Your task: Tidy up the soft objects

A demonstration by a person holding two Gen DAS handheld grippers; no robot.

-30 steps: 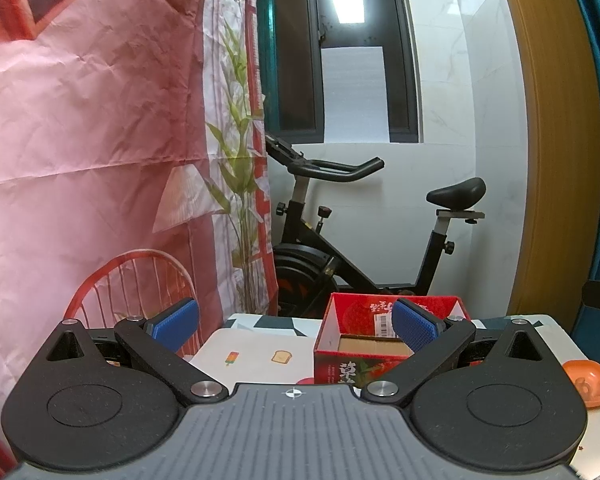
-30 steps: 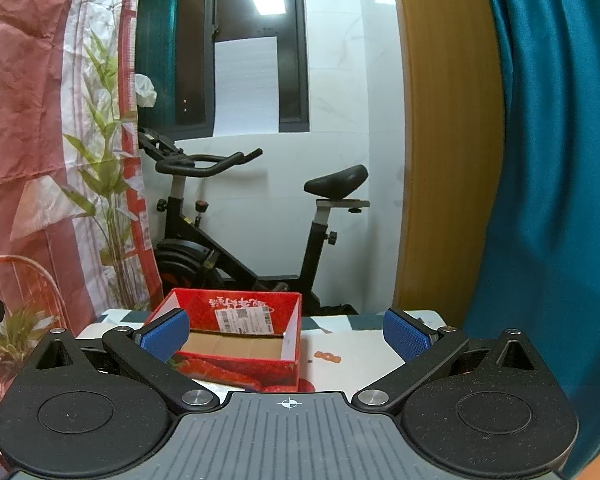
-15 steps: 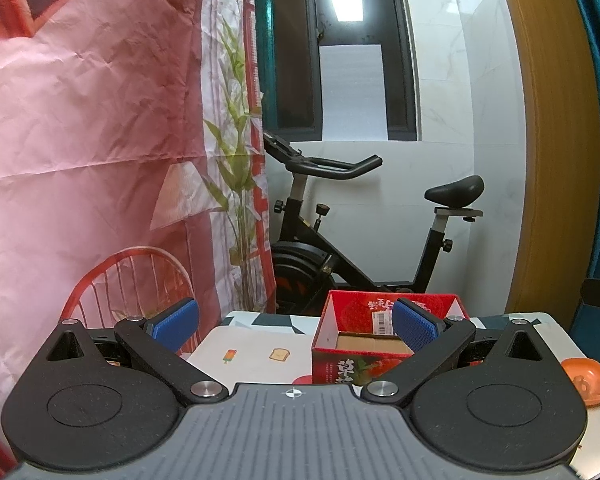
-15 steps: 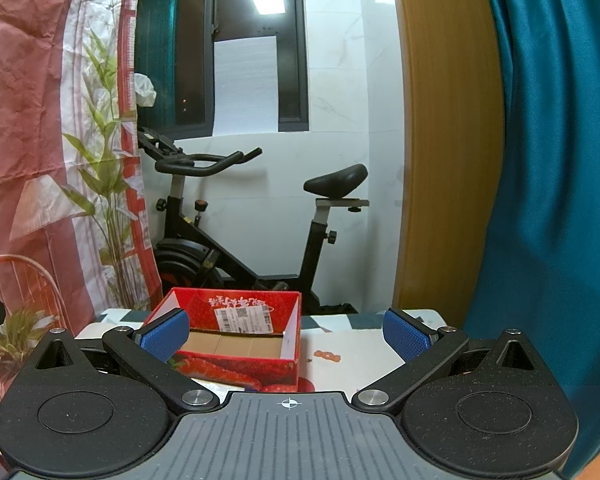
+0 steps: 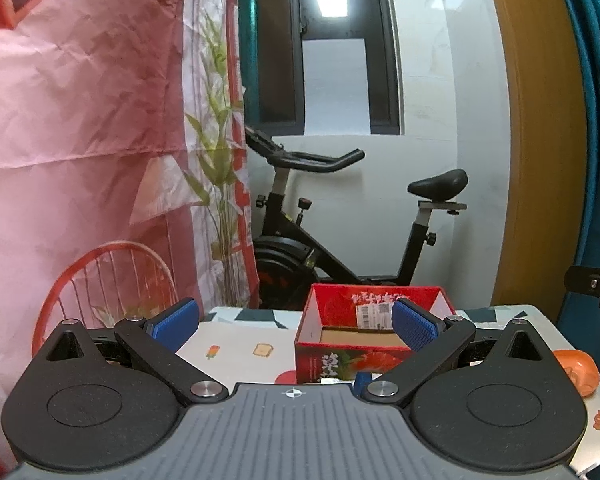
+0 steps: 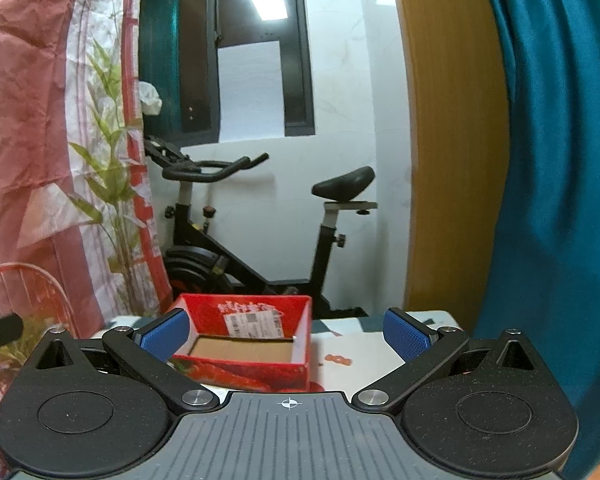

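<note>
Left tool [image 5: 294, 326] is held above the near edge of the bench [image 5: 236, 340], its blue pads spread wide with nothing between them; right tool [image 6: 286, 334] is likewise spread and grips nothing. A red strawberry-printed carton [image 5: 340, 360] stands open on the bench ahead of both tools, a shipping label on its inner far wall, bare cardboard floor visible; in the right wrist view the same carton [image 6: 252, 368] sits just beyond the left pad. An orange soft toy [image 5: 578, 370] lies on the bench at the right edge of the left wrist view, apart from the carton and outside it; its form is partly hidden by the tool body. Behind the bench stands an exercise bike [image 5: 340, 232]; a pink printed cloth [image 5: 80, 140] hangs at left; a teal curtain [image 6: 548, 160] hangs at right.
</note>
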